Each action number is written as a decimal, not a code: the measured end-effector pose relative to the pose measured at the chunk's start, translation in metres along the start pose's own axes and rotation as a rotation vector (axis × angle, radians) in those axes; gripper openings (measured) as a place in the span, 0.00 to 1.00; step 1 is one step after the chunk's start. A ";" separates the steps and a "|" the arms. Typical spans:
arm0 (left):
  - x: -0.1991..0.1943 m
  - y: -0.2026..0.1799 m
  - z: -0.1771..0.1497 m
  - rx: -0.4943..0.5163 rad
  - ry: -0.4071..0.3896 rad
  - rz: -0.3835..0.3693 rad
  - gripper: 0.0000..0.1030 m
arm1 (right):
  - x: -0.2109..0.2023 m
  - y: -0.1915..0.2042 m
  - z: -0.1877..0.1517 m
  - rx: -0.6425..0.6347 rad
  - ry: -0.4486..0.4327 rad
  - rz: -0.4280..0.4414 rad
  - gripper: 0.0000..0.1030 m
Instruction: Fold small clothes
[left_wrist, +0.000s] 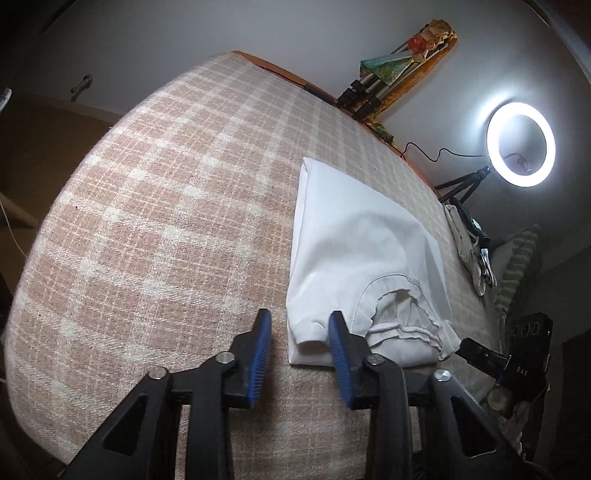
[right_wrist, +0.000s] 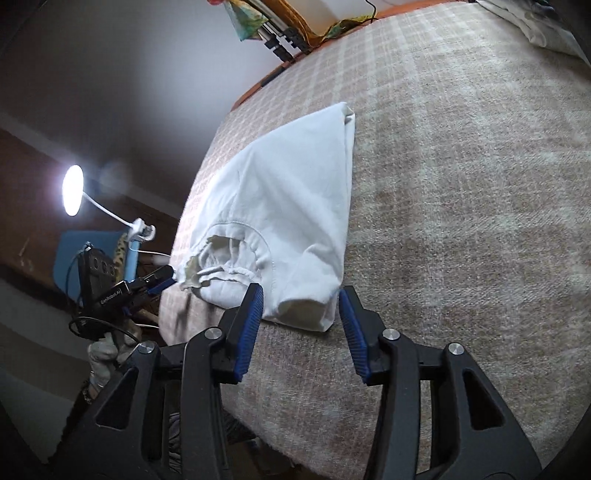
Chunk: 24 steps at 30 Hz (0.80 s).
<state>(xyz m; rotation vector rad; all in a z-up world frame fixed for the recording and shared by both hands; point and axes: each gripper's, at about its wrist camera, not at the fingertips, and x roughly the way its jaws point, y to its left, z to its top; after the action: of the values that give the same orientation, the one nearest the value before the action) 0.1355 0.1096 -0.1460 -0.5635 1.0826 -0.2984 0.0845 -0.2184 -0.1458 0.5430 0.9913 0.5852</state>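
Both grippers, left (left_wrist: 300, 334) and right (right_wrist: 301, 308), are held wide open at the near corners of the shirt (left_wrist: 354, 236), gripping nothing. It lies part-folded on the checked blanket (left_wrist: 166, 206). Blanket could be pinched too, or only the top layer caught.

the folded shirt (left_wrist: 354, 251) lies on the blanket (left_wrist: 166, 221), the ring light (left_wrist: 521, 144) behind it.
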 end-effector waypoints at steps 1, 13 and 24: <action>0.001 -0.002 -0.001 0.011 -0.004 0.011 0.16 | 0.003 0.002 -0.001 -0.013 0.007 -0.007 0.25; -0.009 -0.023 -0.014 0.128 -0.045 0.080 0.01 | -0.022 0.020 -0.004 -0.093 -0.058 -0.014 0.06; -0.004 -0.022 -0.027 0.202 -0.033 0.192 0.03 | 0.005 0.018 -0.013 -0.170 0.067 -0.158 0.06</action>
<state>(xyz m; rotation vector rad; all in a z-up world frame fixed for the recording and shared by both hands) 0.1105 0.0861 -0.1401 -0.2811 1.0515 -0.2265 0.0708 -0.2002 -0.1426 0.2934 1.0265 0.5428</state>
